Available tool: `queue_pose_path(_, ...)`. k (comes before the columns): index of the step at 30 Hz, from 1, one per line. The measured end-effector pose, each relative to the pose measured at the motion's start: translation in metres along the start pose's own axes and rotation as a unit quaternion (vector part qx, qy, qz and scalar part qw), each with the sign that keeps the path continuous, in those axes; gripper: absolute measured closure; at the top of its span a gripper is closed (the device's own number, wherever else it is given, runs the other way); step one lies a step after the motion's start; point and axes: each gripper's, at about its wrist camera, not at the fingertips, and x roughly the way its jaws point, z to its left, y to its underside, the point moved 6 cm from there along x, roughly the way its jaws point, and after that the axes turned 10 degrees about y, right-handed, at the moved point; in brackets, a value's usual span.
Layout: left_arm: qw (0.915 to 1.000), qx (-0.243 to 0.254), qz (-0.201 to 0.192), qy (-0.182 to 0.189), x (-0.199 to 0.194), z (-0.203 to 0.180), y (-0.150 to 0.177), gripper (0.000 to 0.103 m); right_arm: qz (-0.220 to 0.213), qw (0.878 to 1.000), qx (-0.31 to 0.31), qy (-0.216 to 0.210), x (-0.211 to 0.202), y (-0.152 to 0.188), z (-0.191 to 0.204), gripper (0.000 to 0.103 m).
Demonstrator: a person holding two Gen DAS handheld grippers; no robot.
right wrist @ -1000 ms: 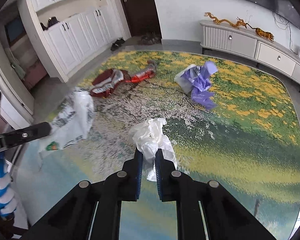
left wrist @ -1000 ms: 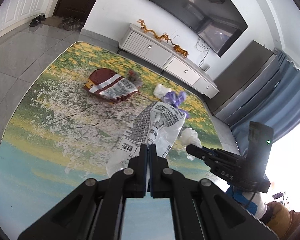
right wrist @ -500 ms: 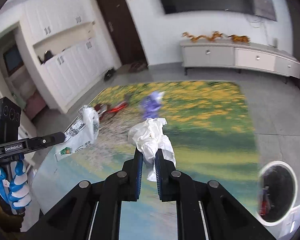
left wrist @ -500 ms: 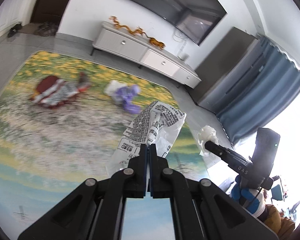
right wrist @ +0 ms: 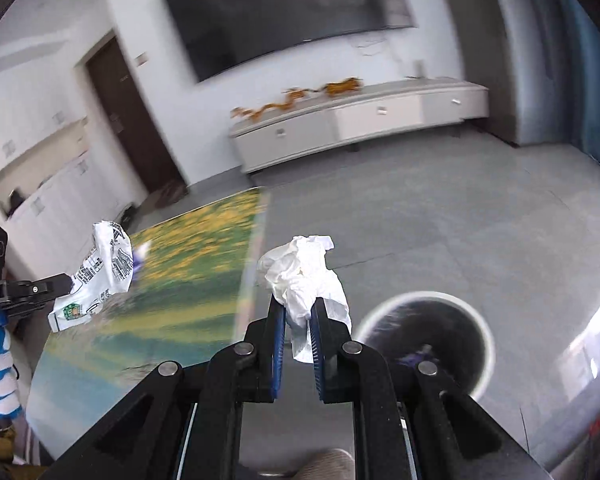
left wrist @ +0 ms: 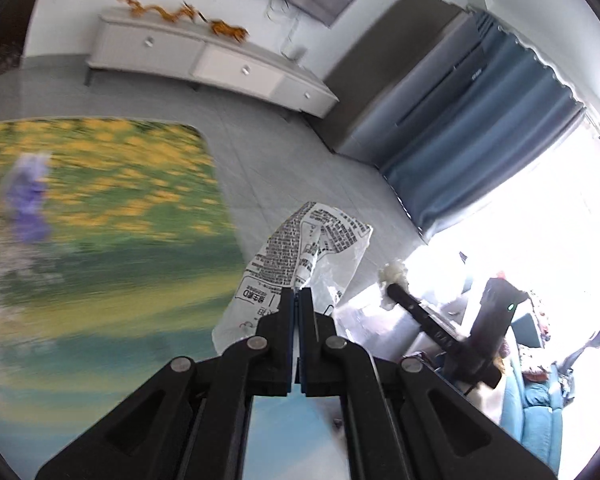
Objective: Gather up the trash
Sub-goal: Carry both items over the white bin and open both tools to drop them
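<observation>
Right wrist view: the right claw (right wrist: 298,312) is clamped on a crumpled white tissue (right wrist: 302,276), held above grey floor tiles. Just to its right and lower sits a round black bin (right wrist: 432,334) with a pale rim, something small and purple inside. At the left edge, the left claw (right wrist: 62,284) pinches a printed white wrapper (right wrist: 100,272) over the flowered rug (right wrist: 180,280).

Left wrist view: the left claw (left wrist: 299,300) is pressed together on the thin wrapper (left wrist: 300,256), which stands up loosely above the tips. The right claw (left wrist: 392,286) shows at the right with the tissue (left wrist: 392,272) at its tip, against bright window glare.

Risks, as a judgement: only a fold of the tissue is caught, so a loose tail could snag on a finger and miss the bin when let go. The light wrapper could flutter aside and land on the rim or the floor. Both claws heading for one bin could bump.

A purple scrap (left wrist: 28,196) lies uncollected on the rug. A low white cabinet (right wrist: 360,120), wall television (right wrist: 288,16) and blue curtains (left wrist: 480,140) stand well clear. Nothing blocks the bin.
</observation>
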Motion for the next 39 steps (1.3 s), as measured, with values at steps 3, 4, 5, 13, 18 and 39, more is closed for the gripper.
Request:
queue_pose_path(3,0.9997,-0.005,0.026,-0.001,0.051,-0.013,-0.007,0.102,0.011,0.999,0.030,0.014,0.009,0.003,-0.036,0.091)
queue_pose_path(4,0.9994,-0.007,0.033,-0.004,0.066,-0.016,-0.007,0.102,0.016,0.999,0.038,0.016,0.012,0.005,-0.045,0.091)
queue_pose_path(5,0.9992,-0.010,0.039,-0.006,0.079,-0.018,-0.007,0.102,0.023,0.999,0.046,0.018,0.018,0.006,-0.056,0.091)
queue_pose_path(13,0.9950,-0.015,0.089,-0.043,0.190,-0.025,-0.011,0.102,0.059,0.995,0.071,0.039,0.067,0.019,-0.106,0.089)
queue_pose_path(18,0.9923,-0.029,0.101,-0.066,0.239,-0.020,-0.012,0.099,0.080,0.992,0.079,0.055,0.086,0.034,-0.120,0.082)
queue_pose_path(39,0.9755,0.089,0.031,-0.199,0.157,-0.041,-0.008,0.071,0.022,0.992,0.117,0.051,0.055,0.013,-0.113,0.052)
